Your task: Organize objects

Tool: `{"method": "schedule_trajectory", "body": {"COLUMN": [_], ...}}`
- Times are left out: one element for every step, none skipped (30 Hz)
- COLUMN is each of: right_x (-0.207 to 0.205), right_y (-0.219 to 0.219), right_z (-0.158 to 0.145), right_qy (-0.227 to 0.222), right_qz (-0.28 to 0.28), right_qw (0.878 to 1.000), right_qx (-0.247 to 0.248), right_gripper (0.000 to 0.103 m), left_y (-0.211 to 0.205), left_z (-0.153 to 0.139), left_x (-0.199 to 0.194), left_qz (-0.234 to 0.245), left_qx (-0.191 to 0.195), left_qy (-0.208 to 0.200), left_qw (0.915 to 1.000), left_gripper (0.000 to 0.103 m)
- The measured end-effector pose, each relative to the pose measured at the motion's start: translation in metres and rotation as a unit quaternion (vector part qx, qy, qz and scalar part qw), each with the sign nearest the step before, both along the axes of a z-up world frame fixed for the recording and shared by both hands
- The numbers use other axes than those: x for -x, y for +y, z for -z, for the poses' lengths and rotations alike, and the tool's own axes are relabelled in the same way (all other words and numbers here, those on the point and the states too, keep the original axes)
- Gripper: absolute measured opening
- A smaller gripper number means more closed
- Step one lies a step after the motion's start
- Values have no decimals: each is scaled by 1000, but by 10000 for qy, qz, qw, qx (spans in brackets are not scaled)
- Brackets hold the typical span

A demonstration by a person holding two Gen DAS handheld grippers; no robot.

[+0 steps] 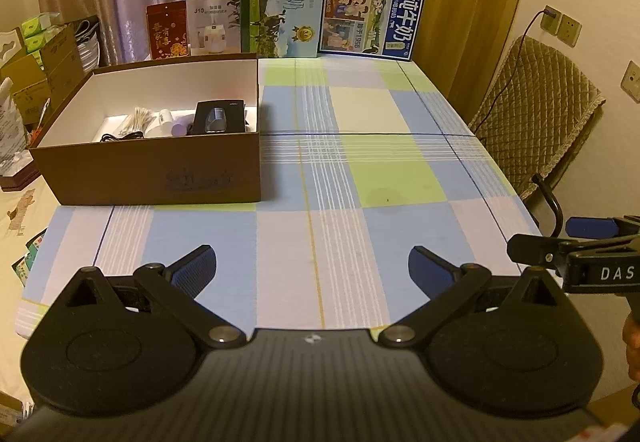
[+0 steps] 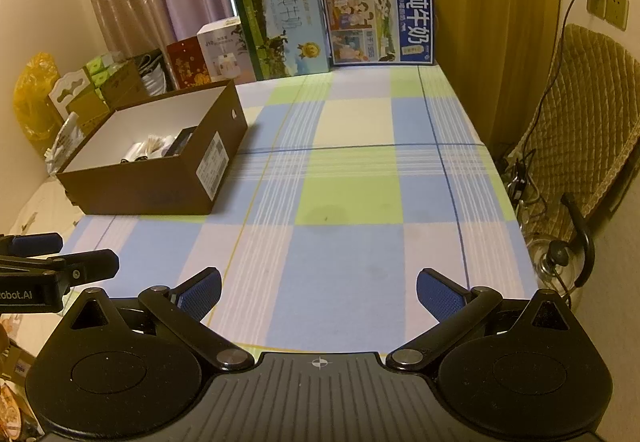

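Note:
A brown cardboard box point(image 1: 156, 169) with a white inside stands on the left of the checked table point(image 1: 360, 161). In it lie a black device point(image 1: 220, 117), a purple tube point(image 1: 182, 125), a white bottle point(image 1: 164, 117), a bundle of pale sticks point(image 1: 138, 117) and a black cable point(image 1: 120, 137). The box also shows in the right wrist view point(image 2: 160, 177). My left gripper point(image 1: 312, 266) is open and empty above the near table edge. My right gripper point(image 2: 318, 294) is open and empty beside it, and shows at the left wrist view's right edge point(image 1: 576, 242).
Two milk cartons point(image 1: 282, 5) point(image 1: 372, 19), a white humidifier box point(image 1: 212, 21) and a red box point(image 1: 168, 29) stand along the table's far edge. A quilted chair point(image 1: 536, 109) stands at the right. Boxes and bags point(image 1: 40, 57) are stacked at the far left.

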State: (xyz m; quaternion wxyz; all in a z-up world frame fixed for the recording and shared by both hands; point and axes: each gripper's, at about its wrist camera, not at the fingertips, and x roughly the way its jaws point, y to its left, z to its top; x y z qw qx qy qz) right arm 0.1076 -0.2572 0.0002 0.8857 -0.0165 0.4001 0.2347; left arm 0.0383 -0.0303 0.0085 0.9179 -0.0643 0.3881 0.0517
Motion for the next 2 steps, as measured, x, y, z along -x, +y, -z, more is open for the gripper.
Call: {"method": "schedule_trajectory", "body": {"right_x": [0,-1], "right_y": [0,0], "right_z": [0,1], "right_qy": [7,12], "right_qz": [1,2], "right_qw": [10000,10000], "right_qx": [3,4], "right_gripper": [101,101], "left_y": [0,1], "left_z": [0,0], "left_x": [0,-2], "left_qz": [-5,-1], "left_qx": [-6,-9], "left_qy": [1,3], "left_qw": [10000,10000], "left_gripper": [101,101]}}
